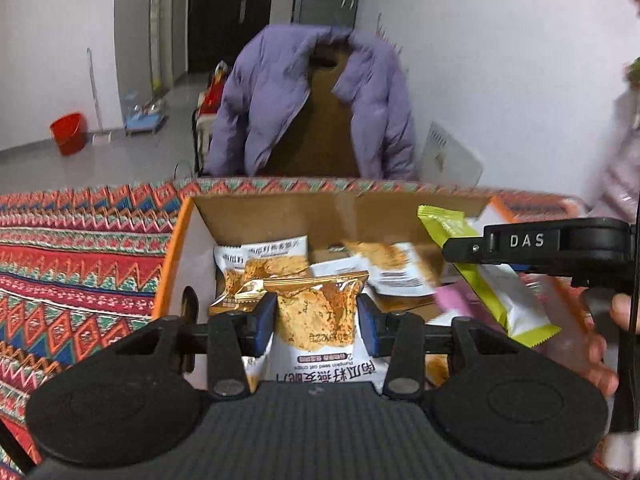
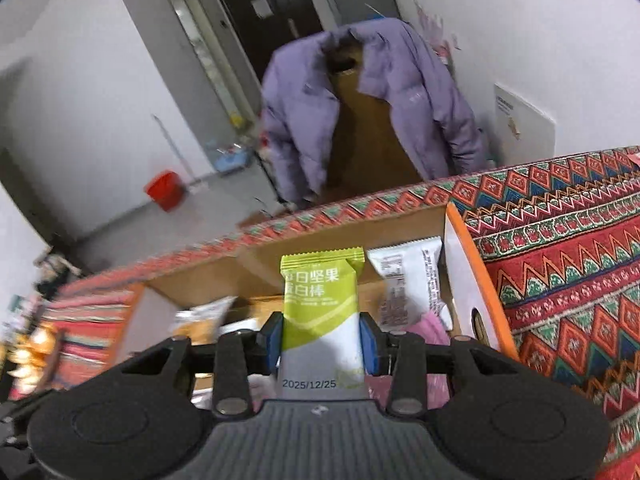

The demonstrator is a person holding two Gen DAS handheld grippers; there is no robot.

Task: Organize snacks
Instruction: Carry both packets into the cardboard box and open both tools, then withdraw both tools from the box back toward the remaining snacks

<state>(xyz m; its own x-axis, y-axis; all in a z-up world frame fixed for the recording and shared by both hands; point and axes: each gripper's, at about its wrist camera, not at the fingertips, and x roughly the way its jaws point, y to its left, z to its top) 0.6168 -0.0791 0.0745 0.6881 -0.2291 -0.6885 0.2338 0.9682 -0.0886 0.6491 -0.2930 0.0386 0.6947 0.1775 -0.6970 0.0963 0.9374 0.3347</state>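
My left gripper (image 1: 317, 320) is shut on a gold-and-white oat crisp packet (image 1: 316, 316) and holds it over the near end of an open cardboard box (image 1: 180, 248) with an orange rim. Several more crisp packets (image 1: 260, 258) lie inside the box. My right gripper (image 2: 322, 338) is shut on a green-and-white nut bar (image 2: 320, 304) above the same box (image 2: 460, 264). In the left wrist view the right gripper's black arm and the green bar (image 1: 492, 276) show at the right. A white packet (image 2: 404, 280) and a pink packet (image 2: 434, 330) lie in the box.
The box sits on a table with a red patterned cloth (image 1: 80, 260), which also shows in the right wrist view (image 2: 568, 260). Behind the table a chair carries a purple jacket (image 1: 312, 96). A red bucket (image 1: 68, 132) stands on the floor at the far left.
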